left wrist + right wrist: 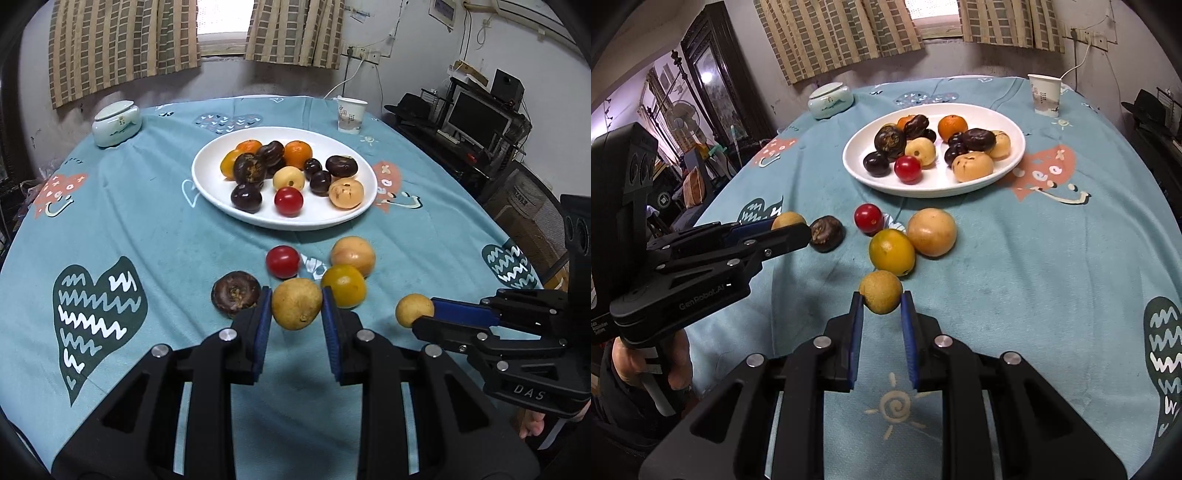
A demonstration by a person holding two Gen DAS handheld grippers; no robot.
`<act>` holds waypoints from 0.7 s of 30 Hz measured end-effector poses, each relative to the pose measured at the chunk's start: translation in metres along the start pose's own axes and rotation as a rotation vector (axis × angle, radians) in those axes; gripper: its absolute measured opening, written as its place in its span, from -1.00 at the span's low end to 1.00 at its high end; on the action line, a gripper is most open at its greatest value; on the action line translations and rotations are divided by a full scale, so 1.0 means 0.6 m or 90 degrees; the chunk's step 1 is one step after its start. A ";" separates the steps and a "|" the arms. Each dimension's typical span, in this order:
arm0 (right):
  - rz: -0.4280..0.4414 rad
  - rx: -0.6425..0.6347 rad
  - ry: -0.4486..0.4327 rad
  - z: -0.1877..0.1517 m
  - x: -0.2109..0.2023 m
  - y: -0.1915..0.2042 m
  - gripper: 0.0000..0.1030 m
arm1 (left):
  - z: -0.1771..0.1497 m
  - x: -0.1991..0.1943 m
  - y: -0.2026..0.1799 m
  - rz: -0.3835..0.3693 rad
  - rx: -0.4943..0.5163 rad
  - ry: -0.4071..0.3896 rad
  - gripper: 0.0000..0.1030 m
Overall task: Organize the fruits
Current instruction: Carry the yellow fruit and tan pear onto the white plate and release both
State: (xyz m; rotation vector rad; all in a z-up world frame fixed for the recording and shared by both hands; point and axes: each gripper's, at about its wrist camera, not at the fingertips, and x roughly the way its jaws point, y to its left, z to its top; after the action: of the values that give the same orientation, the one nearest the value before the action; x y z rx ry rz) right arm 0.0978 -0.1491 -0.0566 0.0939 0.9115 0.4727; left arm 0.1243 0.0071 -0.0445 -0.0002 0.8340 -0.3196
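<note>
Held: my left gripper (296,308) clamps a pear (296,308), right gripper (881,293) a longan (881,291); plate (221,199) ahead awaits both.

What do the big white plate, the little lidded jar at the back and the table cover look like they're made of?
The white plate looks like glazed ceramic: smooth, glossy, with soft reflections on its rim. The lidded jar also looks like glazed ceramic or porcelain, pale green-white and shiny with a painted motif. The table cover looks like soft matte fabric, perhaps fleece, with a faint nap, light creases and printed hearts.
</note>
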 end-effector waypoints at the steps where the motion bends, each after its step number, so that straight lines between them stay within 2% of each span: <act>1: 0.000 0.001 -0.002 0.003 -0.001 -0.003 -0.60 | 0.004 0.001 0.000 -0.001 0.000 0.001 -0.48; 5: -0.004 -0.003 -0.017 0.036 -0.007 -0.017 -0.60 | 0.039 0.007 -0.002 0.002 0.009 -0.006 -0.47; 11: -0.014 -0.044 -0.045 0.138 0.008 -0.035 -0.60 | 0.150 0.055 0.013 0.015 0.013 -0.006 -0.47; 16: -0.031 -0.063 -0.046 0.227 0.060 -0.057 -0.60 | 0.258 0.123 0.028 0.036 0.015 0.008 -0.47; 21: -0.033 -0.059 -0.020 0.271 0.127 -0.084 -0.61 | 0.312 0.201 0.037 0.051 0.014 0.040 -0.47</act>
State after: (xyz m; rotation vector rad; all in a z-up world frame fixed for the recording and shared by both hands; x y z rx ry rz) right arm 0.2820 -0.1416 -0.0266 -0.0069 0.8580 0.4633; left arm 0.3422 -0.0288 -0.0087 0.0633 0.8905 -0.2540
